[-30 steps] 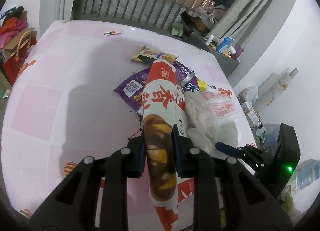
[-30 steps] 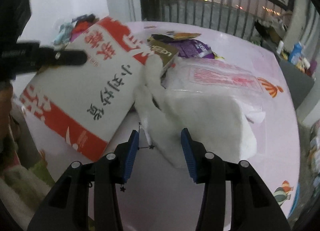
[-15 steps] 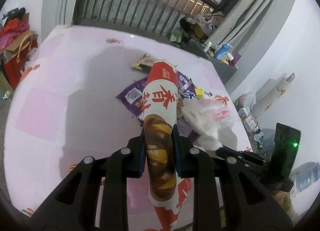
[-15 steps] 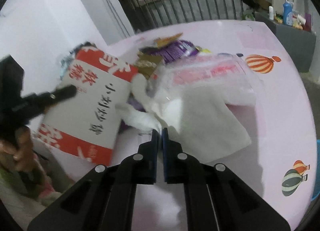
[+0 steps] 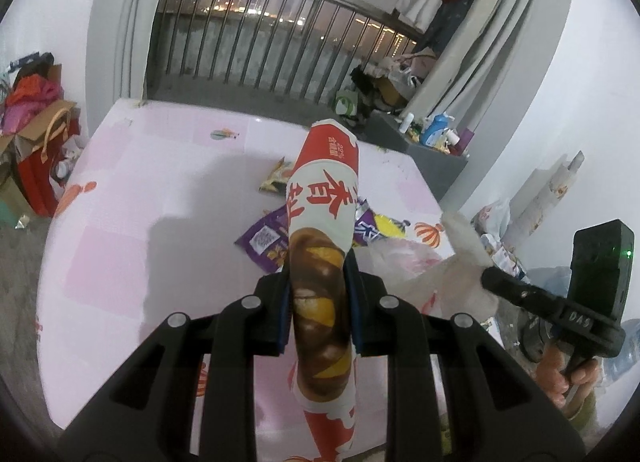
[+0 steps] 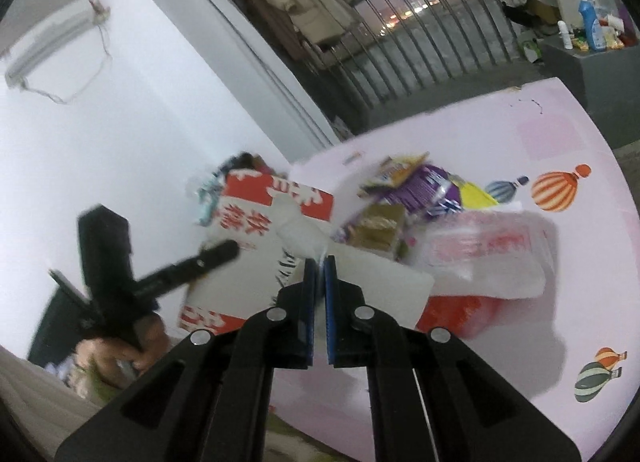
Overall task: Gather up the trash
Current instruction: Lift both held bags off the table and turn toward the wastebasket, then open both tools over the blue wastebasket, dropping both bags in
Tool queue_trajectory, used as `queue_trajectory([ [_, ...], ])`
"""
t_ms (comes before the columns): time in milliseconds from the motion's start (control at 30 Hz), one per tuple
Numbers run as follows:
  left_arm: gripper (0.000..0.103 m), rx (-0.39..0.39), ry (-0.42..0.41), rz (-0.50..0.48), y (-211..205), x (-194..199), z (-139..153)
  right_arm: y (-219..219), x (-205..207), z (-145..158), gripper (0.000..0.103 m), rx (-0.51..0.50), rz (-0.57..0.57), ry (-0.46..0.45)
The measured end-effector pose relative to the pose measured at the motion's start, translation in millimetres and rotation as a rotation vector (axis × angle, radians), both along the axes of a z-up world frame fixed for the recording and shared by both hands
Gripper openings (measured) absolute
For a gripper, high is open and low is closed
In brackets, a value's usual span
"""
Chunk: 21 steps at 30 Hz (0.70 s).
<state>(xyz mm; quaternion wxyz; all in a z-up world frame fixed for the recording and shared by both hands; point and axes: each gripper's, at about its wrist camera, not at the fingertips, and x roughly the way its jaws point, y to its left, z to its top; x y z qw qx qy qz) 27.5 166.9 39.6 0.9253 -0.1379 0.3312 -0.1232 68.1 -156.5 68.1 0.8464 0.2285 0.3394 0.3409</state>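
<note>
Currently: left tool (image 5: 318, 298) clamps red-and-white paper bag (image 5: 322, 254) upright as receptacle; right tool (image 6: 319, 266) pinches white tissue (image 6: 304, 238), lifted off pink table (image 6: 520, 342), presumably for bagging.

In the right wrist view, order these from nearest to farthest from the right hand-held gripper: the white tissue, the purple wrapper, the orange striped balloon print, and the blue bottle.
1. white tissue: pinched in the right hand-held gripper.
2. purple wrapper: just beyond, slightly right, in the trash pile.
3. orange striped balloon print: farther right on the pink table.
4. blue bottle: far upper right, on the grey cabinet off the table.
</note>
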Motion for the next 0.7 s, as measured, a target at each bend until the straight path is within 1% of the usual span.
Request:
queue_trajectory([
  [167,0.020,0.007,-0.046,-0.035,-12.5,-4.8,19.0,-19.8,-7.9,20.1,0.005,0.103,-0.018,-0.041],
  [233,0.020,0.012,-0.069,-0.063,-23.0,-4.9,28.0,-30.5,-14.0,27.9,0.005,0.124,-0.038,-0.065],
  [367,0.020,0.012,-0.103,-0.141,-51.1,1.4,42.7,-62.7,-29.3,44.1,0.005,0.142,-0.119,-0.125],
  [500,0.020,-0.009,-0.110,-0.251,-96.4,17.0,49.4,-107.3,-52.0,55.7,0.005,0.134,-0.245,-0.168],
  [533,0.020,-0.023,-0.103,-0.297,-115.3,24.3,50.0,-122.3,-59.7,57.6,0.005,0.123,-0.292,-0.177],
  [567,0.020,-0.031,-0.097,-0.324,-126.8,30.0,50.5,-132.3,-64.6,58.2,0.005,0.114,-0.324,-0.180],
  [633,0.020,-0.049,-0.086,-0.412,-162.9,42.1,50.9,-158.9,-77.5,58.9,0.005,0.094,-0.406,-0.181],
  [667,0.020,-0.052,-0.082,-0.448,-178.9,47.0,50.3,-177.2,-85.9,57.4,0.005,0.079,-0.467,-0.174],
  [700,0.020,-0.050,-0.075,-0.485,-195.3,51.6,48.6,-188.0,-91.4,55.6,0.005,0.071,-0.503,-0.167],
])
